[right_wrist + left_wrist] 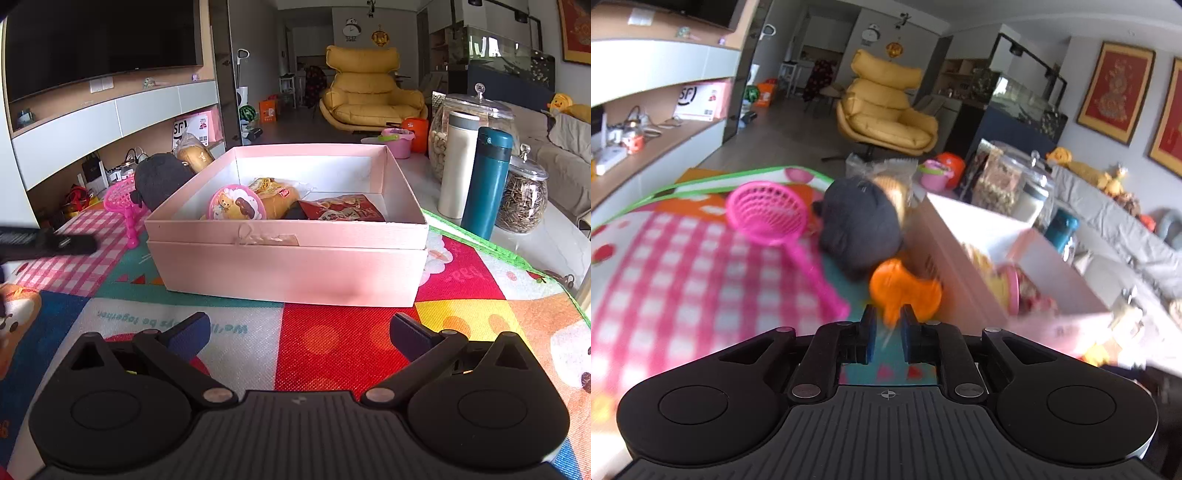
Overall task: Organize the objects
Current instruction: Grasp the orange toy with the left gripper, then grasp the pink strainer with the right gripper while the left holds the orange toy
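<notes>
Matting in bright squares (pixel 332 343) covers the table, and on it sits the pink box (pixel 295 269), the landmark for everything else. Inside the box already lie a round pink toy with a bear picture (pixel 236 206), a wrapped bun (pixel 280 199) and a red snack packet (pixel 343 210), so part of the sorting looks done. Left of the box, still outside, are a dark plush (pixel 159 181), another bagged bun (pixel 194 153) and a pink toy sieve (pixel 768 214). Close by the box's left wall the left gripper (pixel 888 328) is clamped on a small orange toy (pixel 905 291), probably next to go in. In front of the box the right gripper (pixel 299 336) hangs spread wide and empty. On the matting, upside down, reads "be together".
</notes>
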A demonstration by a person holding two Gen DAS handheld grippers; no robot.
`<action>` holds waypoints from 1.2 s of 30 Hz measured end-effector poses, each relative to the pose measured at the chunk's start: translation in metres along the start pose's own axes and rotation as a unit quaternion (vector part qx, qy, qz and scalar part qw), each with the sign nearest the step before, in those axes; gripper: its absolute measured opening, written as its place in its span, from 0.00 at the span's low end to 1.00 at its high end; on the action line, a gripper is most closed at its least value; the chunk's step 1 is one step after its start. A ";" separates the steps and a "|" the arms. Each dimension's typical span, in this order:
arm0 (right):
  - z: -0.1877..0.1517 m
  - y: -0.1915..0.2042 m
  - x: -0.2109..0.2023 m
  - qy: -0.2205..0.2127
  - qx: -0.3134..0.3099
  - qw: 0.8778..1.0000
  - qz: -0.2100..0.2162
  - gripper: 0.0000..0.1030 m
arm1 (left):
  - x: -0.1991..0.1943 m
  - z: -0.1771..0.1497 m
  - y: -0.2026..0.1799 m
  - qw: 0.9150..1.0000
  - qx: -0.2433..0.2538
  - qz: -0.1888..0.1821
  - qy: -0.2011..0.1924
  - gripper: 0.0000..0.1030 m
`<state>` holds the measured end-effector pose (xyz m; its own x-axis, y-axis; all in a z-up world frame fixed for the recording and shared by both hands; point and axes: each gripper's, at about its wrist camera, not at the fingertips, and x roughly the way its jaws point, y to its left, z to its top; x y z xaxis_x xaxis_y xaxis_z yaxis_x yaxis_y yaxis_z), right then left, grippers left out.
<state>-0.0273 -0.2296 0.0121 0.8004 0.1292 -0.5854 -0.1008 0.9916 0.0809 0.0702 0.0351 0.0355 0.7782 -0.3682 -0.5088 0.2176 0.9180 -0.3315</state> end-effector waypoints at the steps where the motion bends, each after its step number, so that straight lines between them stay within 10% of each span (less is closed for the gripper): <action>1: 0.000 0.000 0.000 -0.001 0.001 1.000 0.001 1.00 | 0.008 0.003 0.002 1.000 -0.008 -0.003 0.000 0.17; 21: -0.001 -0.004 -0.005 -0.016 0.014 1.000 0.014 1.00 | 0.077 0.010 -0.008 0.998 -0.021 0.015 0.049 0.16; 29: 0.000 -0.003 -0.002 -0.008 0.011 1.000 0.014 1.00 | 0.029 -0.006 -0.005 0.999 -0.002 0.002 0.039 0.11; 36: 0.006 0.021 -0.001 0.005 -0.037 0.999 0.013 1.00 | -0.052 -0.038 0.031 0.997 0.015 0.074 0.024 0.11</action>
<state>-0.0261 -0.2092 0.0193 0.7915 0.1551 -0.5912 -0.1662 0.9854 0.0360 0.0144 0.0769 0.0213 0.7745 -0.2341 -0.5877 0.1204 0.9666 -0.2264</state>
